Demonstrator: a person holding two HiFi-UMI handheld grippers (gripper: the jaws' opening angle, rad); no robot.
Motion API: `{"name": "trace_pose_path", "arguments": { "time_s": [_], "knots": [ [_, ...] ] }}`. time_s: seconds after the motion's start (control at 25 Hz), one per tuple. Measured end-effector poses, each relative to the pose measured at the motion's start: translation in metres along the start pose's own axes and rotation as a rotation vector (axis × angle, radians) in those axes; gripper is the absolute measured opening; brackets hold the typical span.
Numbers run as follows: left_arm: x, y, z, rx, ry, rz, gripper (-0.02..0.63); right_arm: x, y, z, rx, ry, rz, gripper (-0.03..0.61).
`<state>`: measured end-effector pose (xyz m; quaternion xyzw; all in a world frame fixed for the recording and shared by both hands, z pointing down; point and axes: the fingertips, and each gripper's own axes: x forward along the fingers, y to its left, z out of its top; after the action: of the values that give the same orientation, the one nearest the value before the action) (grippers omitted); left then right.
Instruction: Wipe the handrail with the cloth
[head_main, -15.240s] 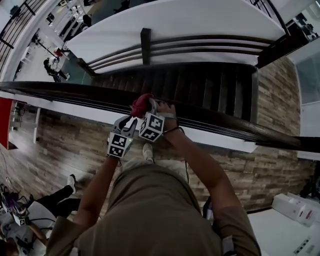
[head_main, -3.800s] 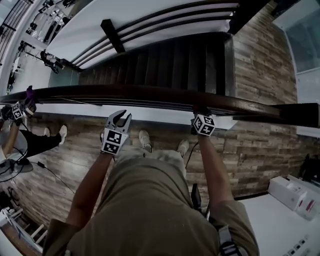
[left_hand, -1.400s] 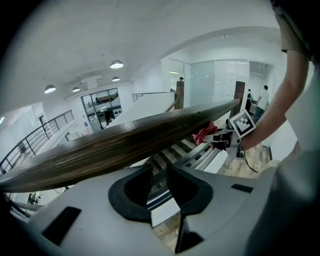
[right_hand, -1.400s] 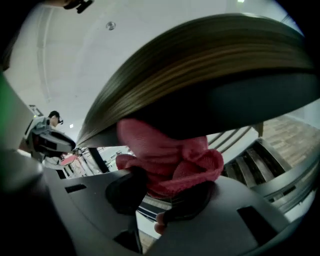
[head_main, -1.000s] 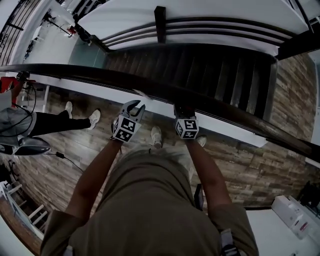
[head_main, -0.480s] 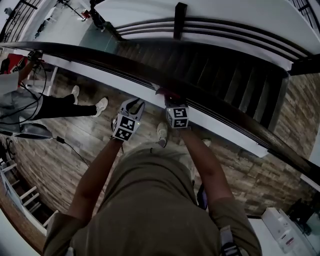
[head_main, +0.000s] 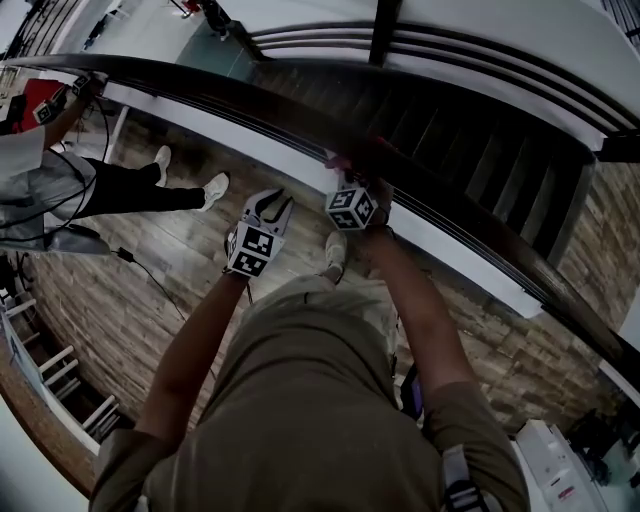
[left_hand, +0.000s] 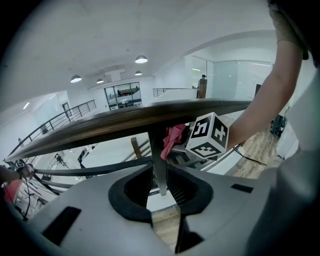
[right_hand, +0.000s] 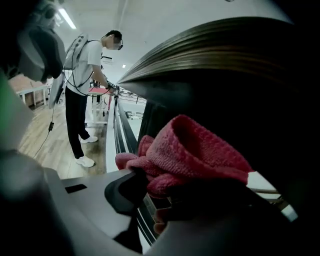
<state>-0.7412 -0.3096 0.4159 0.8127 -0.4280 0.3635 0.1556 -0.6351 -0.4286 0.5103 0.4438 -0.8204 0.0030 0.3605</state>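
The right claw (right_hand: 150, 195) is clamped on a bunched pink-red terry cloth (right_hand: 200, 150), which swells out ahead of its tips and sits against the near side of the long dark brown wooden handrail (right_hand: 225, 50) that runs just above and beyond it. The only print in view is the black-and-white square pattern on each claw's white marker cube (head_main: 350, 207); it reads as no letters. The right forearm stretches straight forward from the shoulder, wrist rolled so that its cube shows a corner upward, the claw angled downward at the rail. The left claw (head_main: 270, 205) hangs to the left of the right one and short of the rail, over the brown wood-plank floor (head_main: 160, 290), tilted steeply down on a forward-reaching, slightly bent arm. Its jaws stand apart around nothing; through the gap a thin grey post (left_hand: 159, 165) under the rail shows farther on. Left of the right claw and well apart from it, a person in a white shirt and black trousers (right_hand: 87, 75) stands at the same rail.
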Motion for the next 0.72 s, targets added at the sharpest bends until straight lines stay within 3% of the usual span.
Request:
{"name": "trace_pose_path", "arguments": {
  "time_s": [0.28, 0.72],
  "knots": [
    [-0.001, -0.004, -0.016, 0.008, 0.022, -0.001, 0.075, 0.035, 0.025, -0.044, -0.023, 0.155, 0.128, 0.098],
    [0.003, -0.034, -0.013, 0.034, 0.031, -0.022, 0.075, 0.019, 0.005, -0.067, 0.052, 0.156, 0.134, 0.098]
  ]
}}
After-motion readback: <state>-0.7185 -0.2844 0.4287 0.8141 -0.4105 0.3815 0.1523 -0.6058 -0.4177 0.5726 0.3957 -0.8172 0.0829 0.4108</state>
